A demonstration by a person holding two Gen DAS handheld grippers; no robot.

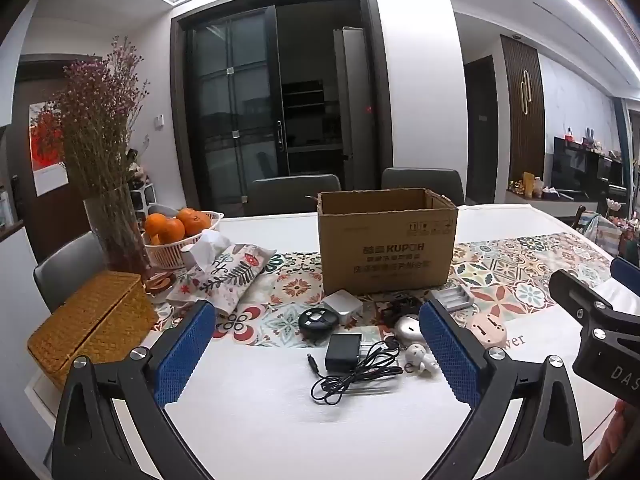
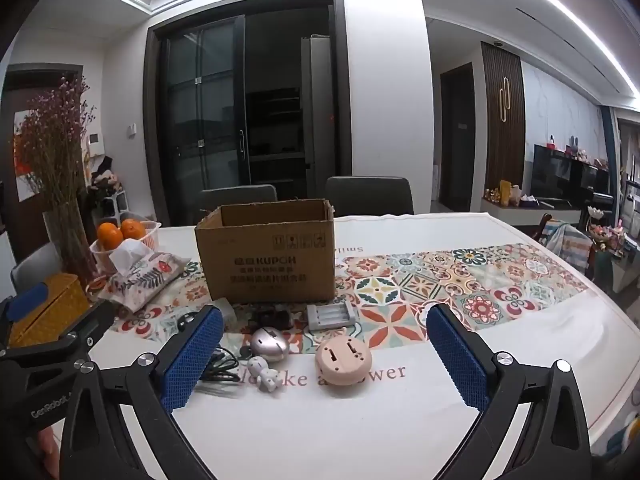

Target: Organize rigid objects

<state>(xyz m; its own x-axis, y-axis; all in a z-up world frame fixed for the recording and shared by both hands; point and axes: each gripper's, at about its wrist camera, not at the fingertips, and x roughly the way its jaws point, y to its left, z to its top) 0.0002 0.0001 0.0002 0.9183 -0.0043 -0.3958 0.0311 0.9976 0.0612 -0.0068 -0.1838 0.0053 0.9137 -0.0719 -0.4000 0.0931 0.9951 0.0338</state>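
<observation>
An open cardboard box (image 1: pixel 386 248) (image 2: pixel 266 254) stands on the patterned runner. In front of it lie small items: a black power adapter with cable (image 1: pixel 342 354), a black round device (image 1: pixel 318 320), a silver cube charger (image 1: pixel 343 306), a grey battery charger (image 1: pixel 454 298) (image 2: pixel 331 315), a silver egg-shaped object (image 1: pixel 406 326) (image 2: pixel 270 344), a white figurine (image 1: pixel 418 356) (image 2: pixel 264 374) and a pink round gadget (image 1: pixel 488 330) (image 2: pixel 343 358). My left gripper (image 1: pixel 316 356) is open and empty, short of the adapter. My right gripper (image 2: pixel 324 356) is open and empty, short of the pink gadget.
At the left are a wicker box (image 1: pixel 90 322), a glass vase of dried flowers (image 1: pixel 108 184), a basket of oranges (image 1: pixel 182 236) and a fabric tissue pouch (image 1: pixel 224 274). Two chairs (image 1: pixel 294 194) stand behind the white table (image 1: pixel 280 420).
</observation>
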